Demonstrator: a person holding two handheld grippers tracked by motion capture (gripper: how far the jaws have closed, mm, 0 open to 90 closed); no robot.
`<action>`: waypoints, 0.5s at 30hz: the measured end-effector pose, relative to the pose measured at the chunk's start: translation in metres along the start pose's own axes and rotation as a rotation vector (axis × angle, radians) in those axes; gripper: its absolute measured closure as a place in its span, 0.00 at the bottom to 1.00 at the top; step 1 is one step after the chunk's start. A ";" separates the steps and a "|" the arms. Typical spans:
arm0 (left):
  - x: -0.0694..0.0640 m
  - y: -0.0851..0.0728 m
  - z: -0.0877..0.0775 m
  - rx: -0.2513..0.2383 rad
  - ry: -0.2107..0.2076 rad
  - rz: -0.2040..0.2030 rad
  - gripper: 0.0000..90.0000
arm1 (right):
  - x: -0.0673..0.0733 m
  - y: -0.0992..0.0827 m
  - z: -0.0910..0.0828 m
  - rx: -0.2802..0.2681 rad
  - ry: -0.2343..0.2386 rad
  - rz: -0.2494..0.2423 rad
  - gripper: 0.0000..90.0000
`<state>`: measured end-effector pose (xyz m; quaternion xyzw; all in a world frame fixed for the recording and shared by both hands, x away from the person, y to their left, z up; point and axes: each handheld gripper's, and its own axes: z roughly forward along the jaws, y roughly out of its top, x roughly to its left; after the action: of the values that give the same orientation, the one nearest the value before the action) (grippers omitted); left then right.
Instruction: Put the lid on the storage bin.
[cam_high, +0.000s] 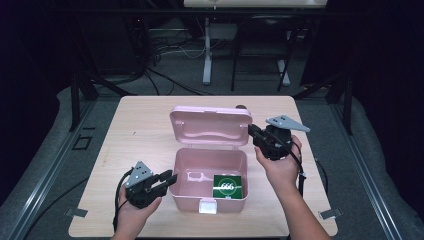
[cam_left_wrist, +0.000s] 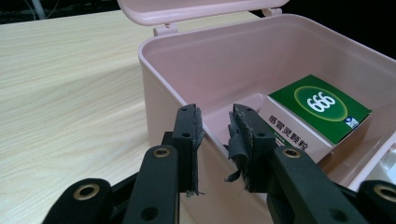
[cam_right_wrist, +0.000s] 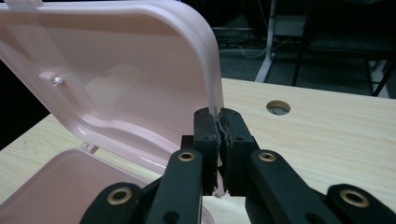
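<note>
**Pink box held open at the lid's edge**

At the lower left of the high view, our left gripper (cam_high: 171, 178) rests beside the left wall of the pink plastic storage box (cam_high: 184, 197), which sits in the middle of the pale wooden table (cam_high: 140, 125). In the left gripper view its jaws stand partly apart, one on each side of the box's near wall, and the pads do not press on that wall, so nothing is held there. Inside the box, toward the lower right of its floor, lies a green and white cardboard medicine carton (cam_high: 228, 186), flat on its back.

Moving to centre frame, the pink hinged lid (cam_high: 210, 126) stands raised behind the box, its inner face toward us.

At the right, our right gripper (cam_high: 251, 130) meets the lid's right edge. In the right gripper view the jaws are pinched narrowly on the thin rim of the lid (cam_right_wrist: 212, 84).

We judge the lid light and stiff but smooth, so the rim may slip from a loose pinch; the rounded edge near the corner seems the best place to hold. The box itself looks light enough to slide, so steadying its left wall would help.
</note>
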<state>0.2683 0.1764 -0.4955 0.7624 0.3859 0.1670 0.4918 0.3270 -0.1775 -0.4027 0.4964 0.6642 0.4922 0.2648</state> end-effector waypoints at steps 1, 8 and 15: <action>0.000 0.000 0.000 -0.001 0.002 -0.001 0.80 | 0.000 -0.002 -0.001 -0.007 0.001 0.002 0.96; -0.001 0.000 0.000 -0.005 0.001 -0.003 0.80 | 0.005 -0.012 -0.009 -0.045 -0.006 -0.010 0.96; -0.001 0.001 0.000 -0.001 0.008 -0.014 0.80 | 0.007 -0.018 -0.014 -0.058 -0.003 -0.022 0.96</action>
<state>0.2678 0.1750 -0.4949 0.7587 0.3931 0.1669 0.4919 0.3054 -0.1771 -0.4126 0.4816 0.6548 0.5077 0.2856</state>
